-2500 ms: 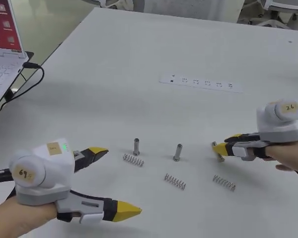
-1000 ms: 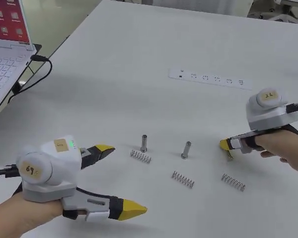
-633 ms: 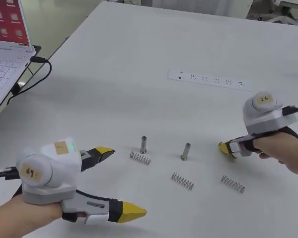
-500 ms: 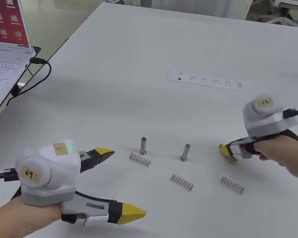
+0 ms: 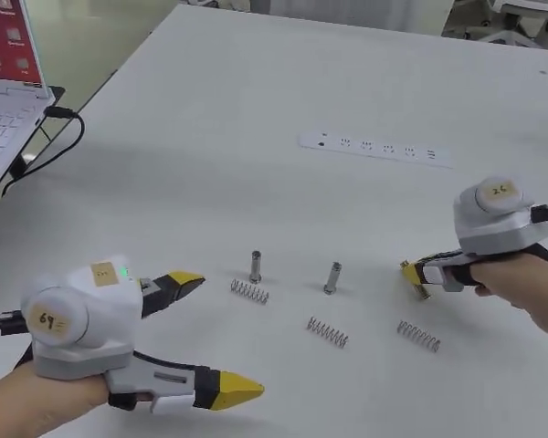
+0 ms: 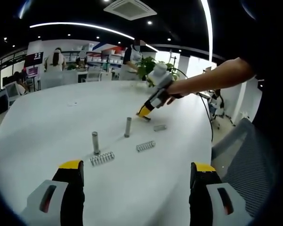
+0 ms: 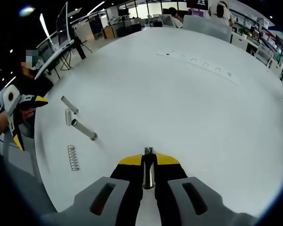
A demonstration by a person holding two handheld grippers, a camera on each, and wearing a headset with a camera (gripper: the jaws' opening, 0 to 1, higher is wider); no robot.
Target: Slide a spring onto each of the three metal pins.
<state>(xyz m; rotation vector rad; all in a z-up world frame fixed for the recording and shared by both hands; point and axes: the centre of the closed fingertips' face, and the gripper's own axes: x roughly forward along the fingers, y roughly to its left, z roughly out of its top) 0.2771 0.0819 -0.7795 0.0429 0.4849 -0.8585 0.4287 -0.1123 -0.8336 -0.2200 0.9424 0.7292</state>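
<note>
Worktable (image 5: 256, 109), white, read left to right in the head view. Far left edge: laptop (image 5: 0, 100) with black cable (image 5: 50, 137). Lower left: left gripper (image 5: 226, 335), yellow-tipped jaws spread wide, clasping nothing, clear of the springs. Centre: left pin (image 5: 255, 265) upright, left spring (image 5: 249, 291) flat just in front of it; then middle pin (image 5: 332, 276) upright, middle spring (image 5: 327, 332) flat in front, near but apart. Farther back, well apart from these: power strip (image 5: 374, 149). Right: right spring (image 5: 417, 336) flat on the table, near right gripper (image 5: 413, 274), held low over the surface.

Head view: gives the layout, yet leaves the right gripper's grip unclear, with third pin (image 5: 421, 290) a mere grey sliver under the yellow tips. Right gripper view: makes the grip plain, jaws pressed together on the third pin, shaft lying lengthwise between the two tips, one end poking past them; beyond, the two free pins and two springs at left, power strip at top. Left gripper view: confirms the wide gap between its own jaws; lines up both standing pins, all three springs and the right gripper across the table; adds people (image 6: 56, 59) far behind.
</note>
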